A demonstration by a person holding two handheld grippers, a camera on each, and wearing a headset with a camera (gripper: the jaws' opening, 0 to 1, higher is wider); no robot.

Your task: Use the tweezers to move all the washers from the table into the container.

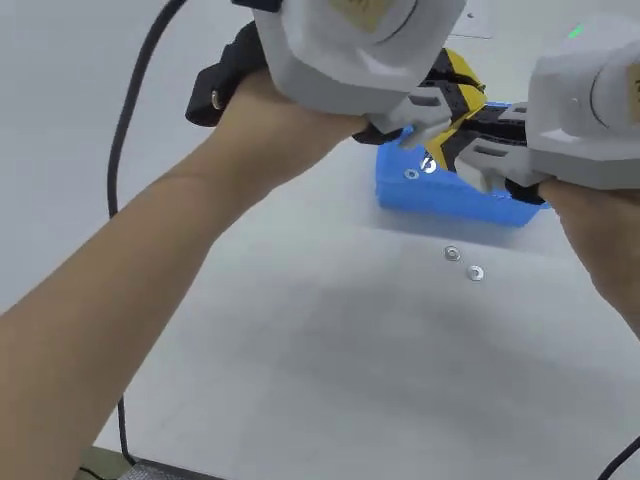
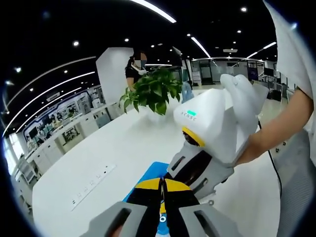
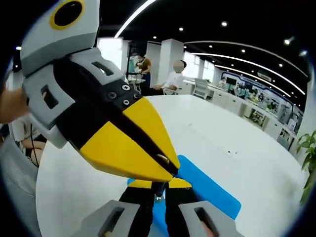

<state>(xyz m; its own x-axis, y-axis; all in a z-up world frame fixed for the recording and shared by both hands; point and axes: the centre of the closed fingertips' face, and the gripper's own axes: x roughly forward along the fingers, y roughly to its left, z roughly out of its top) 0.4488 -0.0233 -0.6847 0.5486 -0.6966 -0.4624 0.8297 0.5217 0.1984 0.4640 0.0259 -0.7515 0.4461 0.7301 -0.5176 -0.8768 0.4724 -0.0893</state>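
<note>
My left claw point(image 2: 162, 193) pinched shut, my right claw point(image 3: 158, 191) clamped on the tweezers point(image 3: 158, 186) — I'd free the washer point(image 1: 428, 166) well inside the container point(image 1: 440, 202) below them.

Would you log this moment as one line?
left gripper shut | right gripper unclear | both over blue container | two washers on table

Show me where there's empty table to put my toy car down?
The wide bare table on the person's side of the washers, and left of the blue container, is free. It's crowded around the container and those two washers.
</note>
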